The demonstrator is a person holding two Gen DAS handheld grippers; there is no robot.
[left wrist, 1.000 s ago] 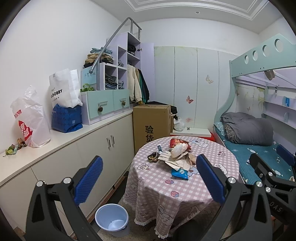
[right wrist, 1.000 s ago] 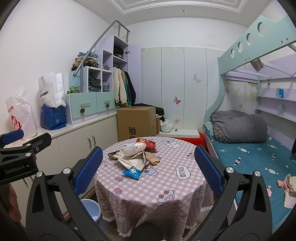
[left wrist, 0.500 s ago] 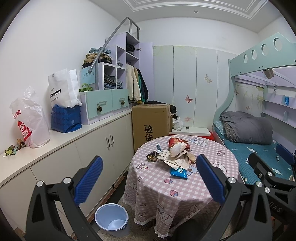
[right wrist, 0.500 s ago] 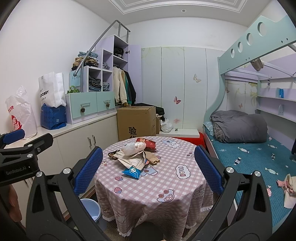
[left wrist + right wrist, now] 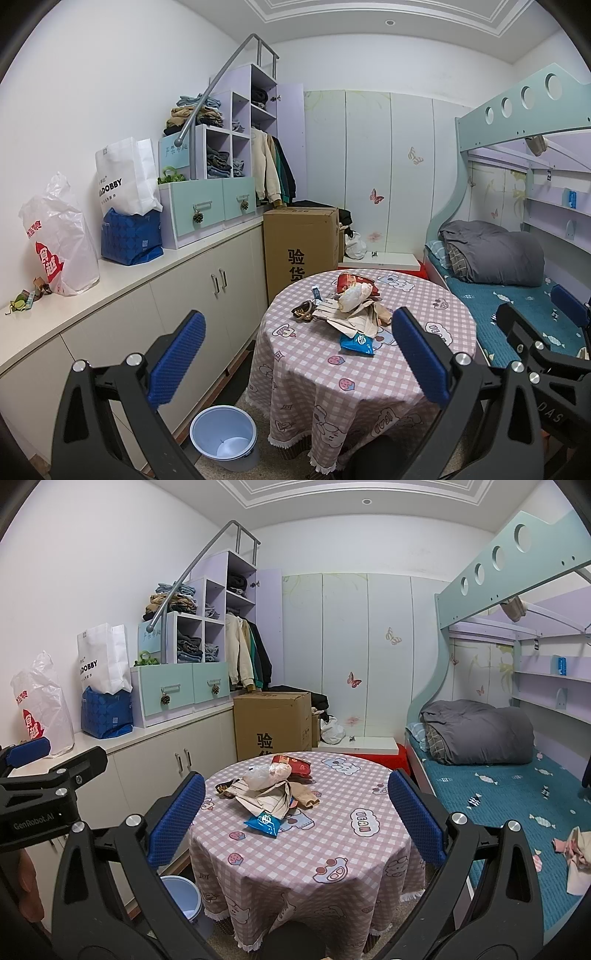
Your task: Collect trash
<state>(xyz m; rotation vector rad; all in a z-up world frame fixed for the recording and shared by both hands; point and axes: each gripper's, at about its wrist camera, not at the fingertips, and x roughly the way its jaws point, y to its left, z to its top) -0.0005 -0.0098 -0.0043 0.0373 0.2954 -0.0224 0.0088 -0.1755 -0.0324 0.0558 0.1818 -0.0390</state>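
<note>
Trash (image 5: pixel 351 314) on table (image 5: pixel 436 354); bin (image 5: pixel 223 435) unobstructed left view only.

tongs (image 5: pixel 297 354) | black frame | blue ribbed pads (image 5: pixel 177 358) | silver screws | GenRobot.AI marking

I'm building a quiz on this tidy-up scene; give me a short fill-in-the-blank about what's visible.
1. The blue snack packet lies on the round ____.
2. The empty light-blue bin stands on the ____ beside the table.
3. Both the left gripper and right gripper are ____, holding nothing.

Missing words: table; floor; open
</note>
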